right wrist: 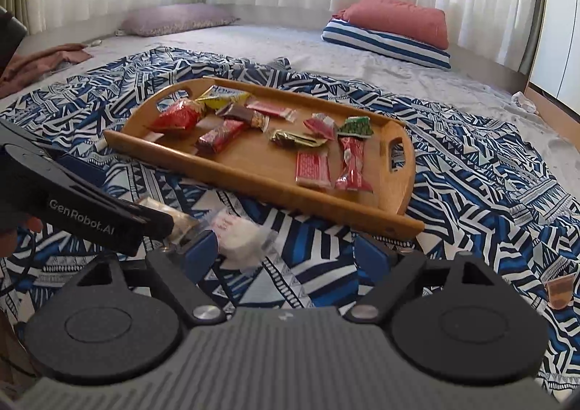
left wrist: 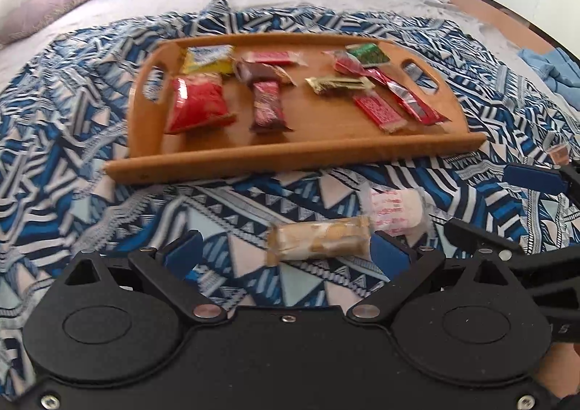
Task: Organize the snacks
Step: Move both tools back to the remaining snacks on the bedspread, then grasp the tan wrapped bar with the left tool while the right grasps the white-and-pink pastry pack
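A wooden tray lies on a blue patterned cloth on the bed and holds several wrapped snacks, among them a red bag and a dark red bar. In front of the tray lie a tan wrapped bar and a white packet with red print. My left gripper is open, low over the cloth, with the tan bar between its fingers near the right one. My right gripper is open and empty, its left finger beside the white packet.
The blue patterned cloth is wrinkled around the tray. A small brown jelly cup sits on the cloth to the right. Striped and red pillows lie at the far end; blue cloth at the right.
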Tool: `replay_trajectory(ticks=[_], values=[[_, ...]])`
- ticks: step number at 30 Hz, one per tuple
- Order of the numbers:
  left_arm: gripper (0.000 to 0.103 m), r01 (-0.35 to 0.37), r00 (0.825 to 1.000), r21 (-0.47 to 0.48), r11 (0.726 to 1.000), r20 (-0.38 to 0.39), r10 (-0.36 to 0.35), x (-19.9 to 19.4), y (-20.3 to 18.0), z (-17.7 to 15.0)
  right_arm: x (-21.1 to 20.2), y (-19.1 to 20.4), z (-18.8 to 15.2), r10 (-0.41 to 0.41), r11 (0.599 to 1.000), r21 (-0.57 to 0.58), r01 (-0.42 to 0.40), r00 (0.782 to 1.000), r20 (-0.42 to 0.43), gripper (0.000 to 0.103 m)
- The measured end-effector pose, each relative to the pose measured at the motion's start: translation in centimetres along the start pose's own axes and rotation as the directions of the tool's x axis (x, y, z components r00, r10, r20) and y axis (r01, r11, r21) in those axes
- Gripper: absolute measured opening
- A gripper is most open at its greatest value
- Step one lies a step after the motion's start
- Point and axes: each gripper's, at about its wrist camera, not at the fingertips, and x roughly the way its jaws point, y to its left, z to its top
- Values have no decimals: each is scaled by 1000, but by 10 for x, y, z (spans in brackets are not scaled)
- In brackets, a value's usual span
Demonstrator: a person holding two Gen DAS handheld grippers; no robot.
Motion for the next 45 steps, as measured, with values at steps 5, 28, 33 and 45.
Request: replay_trajectory(ticks=[5,28,33,45], values=[[89,44,999,-31,999,-26,-45,14,-3,0,6,-5,-5,4,1000,5,-4,1000,-18,91],[30,32,999,-77,996,37,-29,2,21,9,38,19,4,68,997,-18,-69,997,-36,91],[28,23,998,-53,998,51,-20,-4,23,7,42,26,7,94,995,-24,-95,995,-37,84],[59,33,996,-8,999,80,-32,-6,19,0,42,20,5,104,994,28,-104,994,-11,30]])
